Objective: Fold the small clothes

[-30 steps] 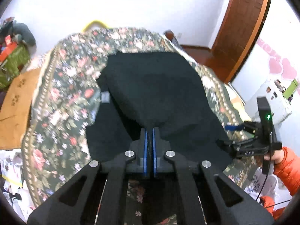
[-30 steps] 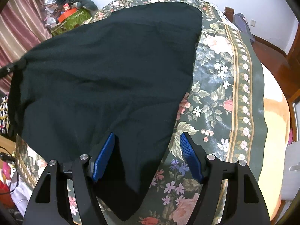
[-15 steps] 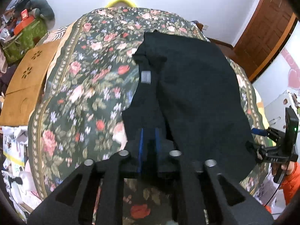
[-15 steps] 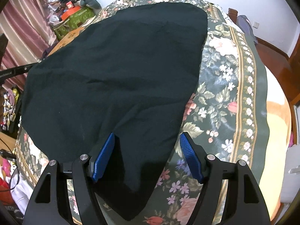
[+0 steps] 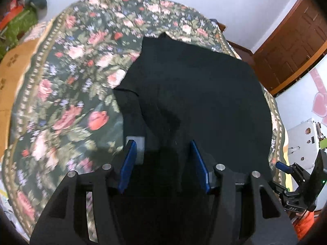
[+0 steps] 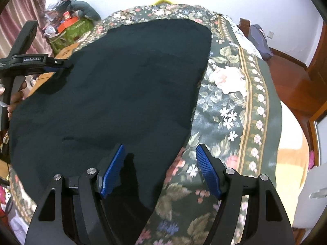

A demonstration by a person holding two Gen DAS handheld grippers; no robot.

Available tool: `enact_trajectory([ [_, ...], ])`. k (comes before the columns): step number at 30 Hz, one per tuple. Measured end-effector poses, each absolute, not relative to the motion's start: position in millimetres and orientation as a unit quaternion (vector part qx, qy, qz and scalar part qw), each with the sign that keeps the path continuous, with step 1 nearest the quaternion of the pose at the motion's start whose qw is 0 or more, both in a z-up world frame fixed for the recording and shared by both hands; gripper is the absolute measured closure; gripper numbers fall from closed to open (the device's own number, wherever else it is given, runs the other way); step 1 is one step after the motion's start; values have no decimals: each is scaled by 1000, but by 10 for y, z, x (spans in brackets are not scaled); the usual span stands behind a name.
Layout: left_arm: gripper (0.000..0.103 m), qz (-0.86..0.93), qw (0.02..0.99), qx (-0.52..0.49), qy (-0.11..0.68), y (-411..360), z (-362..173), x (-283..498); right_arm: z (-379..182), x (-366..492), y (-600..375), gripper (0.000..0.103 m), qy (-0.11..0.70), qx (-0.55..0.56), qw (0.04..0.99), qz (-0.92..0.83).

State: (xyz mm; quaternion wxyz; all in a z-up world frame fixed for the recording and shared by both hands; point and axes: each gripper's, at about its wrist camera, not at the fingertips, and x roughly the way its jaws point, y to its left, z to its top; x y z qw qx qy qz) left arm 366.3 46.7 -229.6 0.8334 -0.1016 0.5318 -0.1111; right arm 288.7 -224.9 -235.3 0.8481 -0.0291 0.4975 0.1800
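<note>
A black garment [image 5: 194, 94] lies spread flat on the floral bedspread [image 5: 67, 102]. It also shows in the right wrist view [image 6: 122, 89]. My left gripper [image 5: 163, 163] is open, low over the garment's near edge, with a grey label [image 5: 136, 145] beside its left finger. My right gripper [image 6: 160, 169] is open and empty, just above the garment's near right edge. The left gripper also shows at the left of the right wrist view [image 6: 61, 65], at the garment's far side. The right gripper shows at the lower right of the left wrist view [image 5: 286, 169].
A cardboard box [image 5: 12, 69] lies at the bed's left edge. Green bags and clutter [image 6: 69, 28] stand by the curtain. A wooden door [image 5: 290, 47] is at the right. A white appliance [image 5: 302, 140] stands beside the bed.
My left gripper has opened and let go of the garment, which has dropped flat onto the bed. My right gripper stays open, almost still.
</note>
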Motion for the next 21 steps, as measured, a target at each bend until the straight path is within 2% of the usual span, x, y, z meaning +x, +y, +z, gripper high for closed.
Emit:
enact_trajectory([
  [2,51,-123,838,-73,527,377,-2344,3683,-2421,2902,-2226,35,505,-34,843,180],
  [3,63,-123,843,-58,521,346,-2346,3670,-2474,2916,-2210,35,512,-37,839,182],
  [4,86,-123,847,-38,516,309,-2348,3655,-2528,2920,-2191,35,517,-40,835,185],
  [5,94,-127,848,-28,514,293,-2347,3643,-2550,2912,-2186,35,517,-39,834,187],
  [10,103,-74,877,11,475,409,-2145,3589,-2575,2900,-2225,35,520,-14,831,198],
  [12,103,-16,890,32,455,563,-2061,3611,-2575,2881,-2226,35,517,-12,832,198],
  [18,100,-20,877,-20,479,961,-1996,3458,-2541,2922,-2256,35,525,-12,829,194],
  [20,89,-43,875,-31,481,933,-1960,3346,-2501,2924,-2262,34,527,-17,828,191],
  [21,76,-58,873,-41,483,897,-1941,3276,-2471,2904,-2267,34,525,-18,830,188],
])
